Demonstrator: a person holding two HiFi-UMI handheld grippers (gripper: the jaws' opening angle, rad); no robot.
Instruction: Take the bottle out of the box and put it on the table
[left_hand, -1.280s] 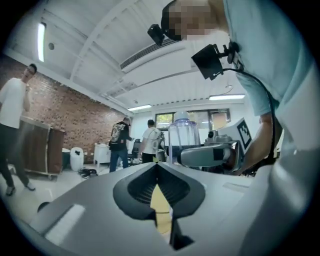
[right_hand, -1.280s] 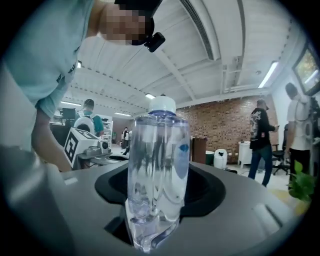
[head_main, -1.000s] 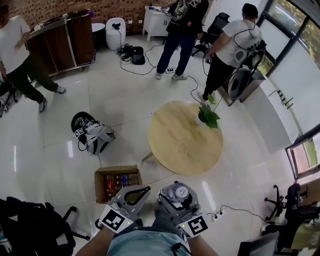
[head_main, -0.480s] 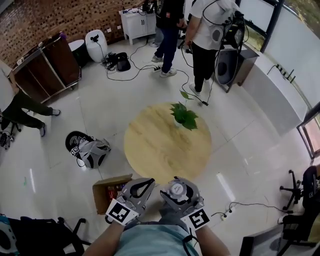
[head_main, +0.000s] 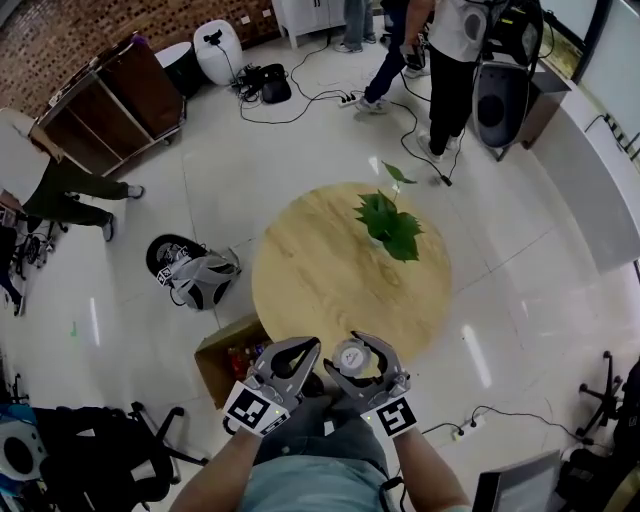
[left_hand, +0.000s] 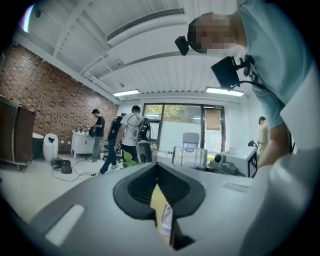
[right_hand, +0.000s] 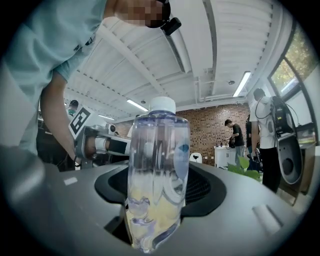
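Note:
A clear plastic bottle with a white cap stands upright between the jaws of my right gripper, which is shut on its lower body. From above, the bottle's cap hovers at the near edge of the round wooden table. My left gripper is beside it on the left, jaws shut with nothing between them. The open cardboard box sits on the floor to the left of the grippers, with several coloured items inside.
A green potted plant stands on the table's far right side. A grey backpack lies on the floor left of the table. A black chair is at lower left. People stand at the back, and a cable runs at lower right.
Both grippers have come forward to the table's near edge, the bottle still in the right one. The box now lies to their left, close by, and the table fills more of the view.

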